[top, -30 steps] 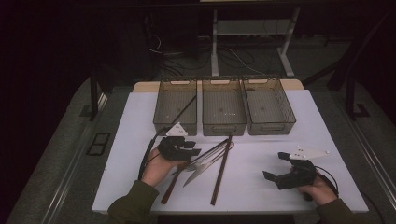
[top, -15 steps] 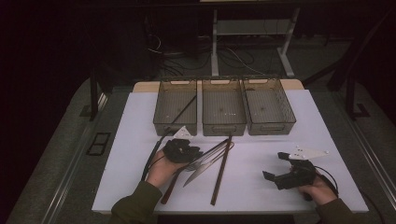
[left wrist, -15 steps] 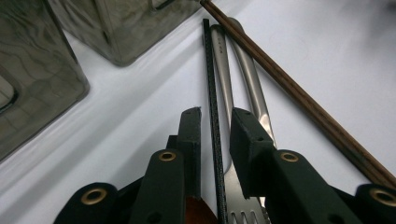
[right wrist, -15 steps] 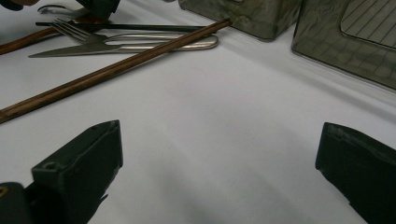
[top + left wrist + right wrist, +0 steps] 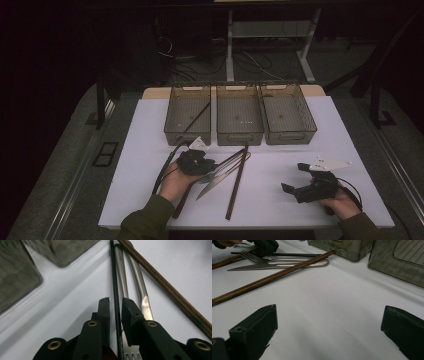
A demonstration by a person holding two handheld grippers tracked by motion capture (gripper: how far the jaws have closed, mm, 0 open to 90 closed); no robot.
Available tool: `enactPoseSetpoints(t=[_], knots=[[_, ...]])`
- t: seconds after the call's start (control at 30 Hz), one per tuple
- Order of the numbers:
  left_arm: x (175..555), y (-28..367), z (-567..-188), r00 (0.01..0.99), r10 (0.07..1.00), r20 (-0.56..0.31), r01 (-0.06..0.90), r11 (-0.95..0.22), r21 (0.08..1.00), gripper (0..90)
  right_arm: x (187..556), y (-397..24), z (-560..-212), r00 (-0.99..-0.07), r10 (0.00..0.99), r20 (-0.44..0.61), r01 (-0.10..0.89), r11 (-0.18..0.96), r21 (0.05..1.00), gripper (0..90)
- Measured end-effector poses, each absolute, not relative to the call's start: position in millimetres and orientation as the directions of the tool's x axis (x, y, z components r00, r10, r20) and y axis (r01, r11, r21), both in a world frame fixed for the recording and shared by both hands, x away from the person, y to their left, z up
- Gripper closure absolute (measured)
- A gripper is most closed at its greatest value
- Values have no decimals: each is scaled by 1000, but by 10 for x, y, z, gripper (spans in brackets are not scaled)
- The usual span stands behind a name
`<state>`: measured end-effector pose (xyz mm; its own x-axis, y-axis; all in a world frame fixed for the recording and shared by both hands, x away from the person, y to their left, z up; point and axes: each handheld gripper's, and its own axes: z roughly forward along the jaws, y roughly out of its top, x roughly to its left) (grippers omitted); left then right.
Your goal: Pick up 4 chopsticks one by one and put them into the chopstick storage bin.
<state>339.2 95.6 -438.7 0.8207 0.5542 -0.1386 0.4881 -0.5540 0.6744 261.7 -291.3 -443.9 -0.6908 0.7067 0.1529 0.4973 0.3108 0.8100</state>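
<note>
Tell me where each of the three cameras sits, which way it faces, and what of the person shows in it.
High view: fixed above the person's side, facing forward and down on the white table and three bins; both forearms, left gripper, right gripper.
Left gripper view: rides that gripper, low, along its jaws; they have just been closing around a thin black stick.
Right gripper view: low, along its wide-open jaws, across the table.
Shared: fork, knife, wooden chopstick, bins.
</note>
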Motion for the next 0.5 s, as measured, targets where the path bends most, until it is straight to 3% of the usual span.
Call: enactPoseSetpoints(t=[0.5], knots=[[3402,939,-4416,815,561,-146,503,-559,659,832,2618,-2916,-4437,-691,707,152,496,310,811,4]])
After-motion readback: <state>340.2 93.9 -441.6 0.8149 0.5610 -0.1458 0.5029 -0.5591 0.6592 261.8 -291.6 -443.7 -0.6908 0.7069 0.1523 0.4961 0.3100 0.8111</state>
